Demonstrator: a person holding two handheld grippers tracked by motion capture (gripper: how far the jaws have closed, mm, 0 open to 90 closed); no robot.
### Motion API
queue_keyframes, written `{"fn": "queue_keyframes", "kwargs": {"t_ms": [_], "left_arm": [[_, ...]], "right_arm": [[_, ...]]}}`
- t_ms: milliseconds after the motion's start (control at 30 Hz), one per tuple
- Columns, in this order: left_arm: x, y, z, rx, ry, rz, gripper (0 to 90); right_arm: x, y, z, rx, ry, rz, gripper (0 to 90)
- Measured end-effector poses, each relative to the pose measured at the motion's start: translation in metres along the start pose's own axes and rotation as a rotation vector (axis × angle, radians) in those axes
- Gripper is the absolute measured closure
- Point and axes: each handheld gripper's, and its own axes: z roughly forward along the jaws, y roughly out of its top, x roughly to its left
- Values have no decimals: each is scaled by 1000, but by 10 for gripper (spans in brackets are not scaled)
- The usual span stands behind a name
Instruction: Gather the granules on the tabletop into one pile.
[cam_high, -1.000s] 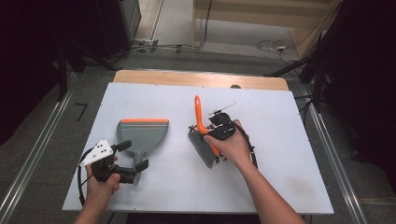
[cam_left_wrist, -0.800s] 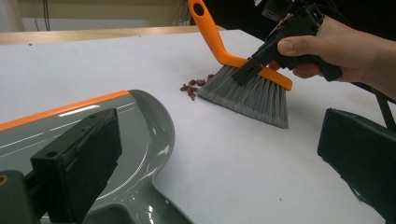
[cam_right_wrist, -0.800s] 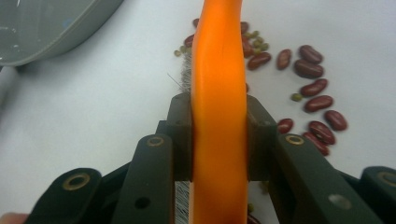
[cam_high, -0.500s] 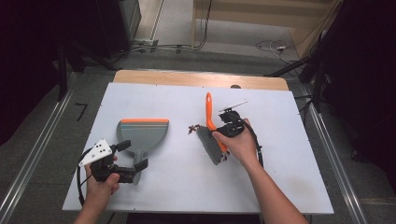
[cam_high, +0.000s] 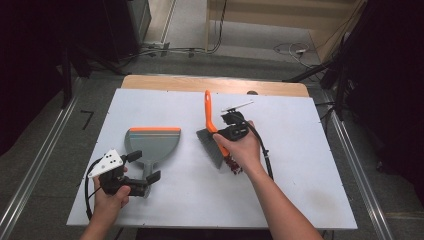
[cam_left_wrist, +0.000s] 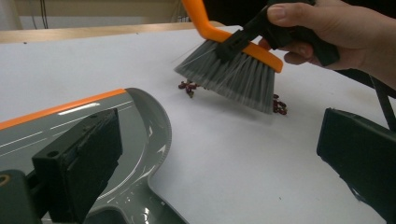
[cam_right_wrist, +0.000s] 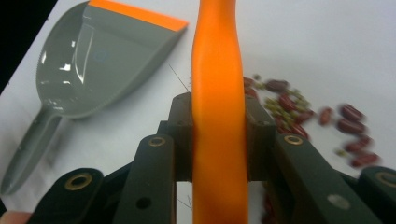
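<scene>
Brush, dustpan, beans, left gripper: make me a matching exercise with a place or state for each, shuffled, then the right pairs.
Things:
1. brush
2. dustpan
3. beans
4. left gripper

States:
A. scattered loose on the table
B. open, jaws either side of a grey handle
C. clamped by its orange handle in the right gripper
D. lying flat, orange lip away from the person

Pairs: 1-C, 2-D, 3-A, 4-B

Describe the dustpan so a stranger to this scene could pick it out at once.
On the white table, look to its left half, just ahead of the left gripper, whose open jaws straddle its handle. The dustpan lies flat there, a grey scoop with an orange strip on its far edge. The brush to its right has grey bristles and an orange handle instead.
</scene>
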Motion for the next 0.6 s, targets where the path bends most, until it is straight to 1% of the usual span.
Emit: {"fn": "queue_keyframes", "kwargs": {"t_ms": [67, 100, 167, 200, 233, 267, 300, 333, 367, 400, 467, 500, 533, 567, 600], "left_arm": [[1, 0, 0, -2, 0, -2, 8], [1, 0, 0, -1, 0, -2, 8], [2, -1, -1, 1, -1, -5, 8], [2, -1, -1, 2, 0, -3, 8], [2, -1, -1, 2, 0, -5, 8], [2, -1, -1, 4, 0, -4, 8], [2, -1, -1, 4, 1, -4, 8], [2, -1, -1, 5, 3, -5, 8], [2, -1, -1, 5, 4, -6, 8], [2, -1, -1, 7, 5, -7, 9], [3, -1, -1, 7, 6, -7, 9], [2, -1, -1, 8, 6, -7, 9], [2, -1, -1, 7, 5, -6, 9], [2, -1, -1, 7, 5, -6, 9], [2, -1, -1, 8, 5, -4, 9]], "right_arm": [[5, 6, 10, 9, 13, 2, 688], [8, 9, 16, 14, 9, 9, 688], [8, 13, 25, 21, 11, 19, 688], [7, 14, 29, 24, 1, 28, 688], [3, 16, 36, 25, -40, 36, 687], [3, 16, 36, 25, -40, 36, 687], [-6, 16, 37, 20, -57, 65, 685], [-6, 16, 37, 20, -57, 65, 685], [-10, 16, 37, 21, -54, 78, 683], [-15, 13, 35, 16, -71, 86, 681], [-17, 12, 33, 12, -79, 92, 680], [-20, 10, 31, 7, -91, 89, 680], [-24, 8, 27, -3, -105, 108, 679], [-24, 8, 27, -3, -105, 108, 679], [-31, 5, 23, -11, -112, 121, 678]]}}
